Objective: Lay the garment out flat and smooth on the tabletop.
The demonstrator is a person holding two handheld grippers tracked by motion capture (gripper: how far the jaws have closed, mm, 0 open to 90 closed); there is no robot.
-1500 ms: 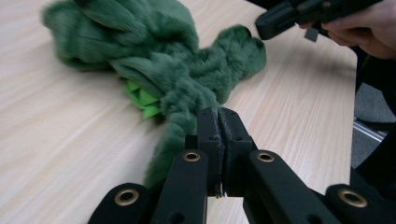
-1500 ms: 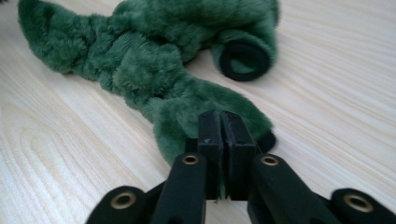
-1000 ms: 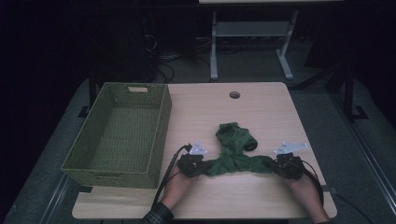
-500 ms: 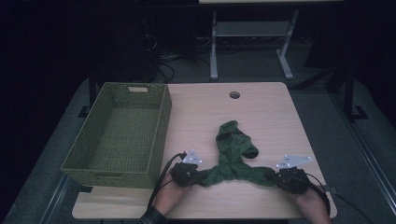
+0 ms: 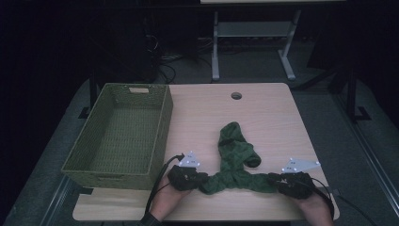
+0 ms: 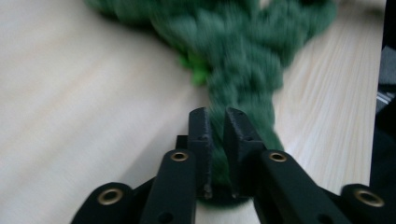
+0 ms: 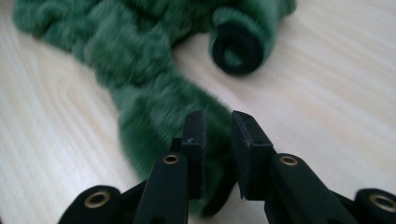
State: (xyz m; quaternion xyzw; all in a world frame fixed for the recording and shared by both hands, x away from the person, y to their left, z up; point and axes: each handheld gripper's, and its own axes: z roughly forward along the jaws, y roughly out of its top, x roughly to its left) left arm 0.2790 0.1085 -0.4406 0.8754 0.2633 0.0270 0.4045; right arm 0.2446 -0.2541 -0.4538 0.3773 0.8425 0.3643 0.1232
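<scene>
The left gripper (image 6: 215, 122) sits at the near edge of the table (image 5: 273, 108), towards the basket side. Its jaws have just been opening a little and now stand narrowly apart, with one end of the green scarf (image 6: 243, 70) lying in the slot between them. In the left gripper view the cloth runs straight down between the two black jaws, but whether they press on it I cannot tell. The right gripper (image 7: 218, 126) is near the table's near right corner. Its jaws have also just been opening, and the gap looks a touch wider, with the other end of the scarf passing between them; the grip looks slack, though the cloth is blurred there

Between the two grippers the scarf runs as a twisted band along the near edge, and a thick folded part reaches from its middle towards the centre of the table. A rolled end lies beside it. A second ago the band was further from the near edge; both hands have since drawn it towards the person, and the folded part has stretched out longer

I judge that both ends are being let go, so the scarf is laid out and ready for another hold. The woven basket (image 5: 162, 127) stands empty along the left edge
</scene>
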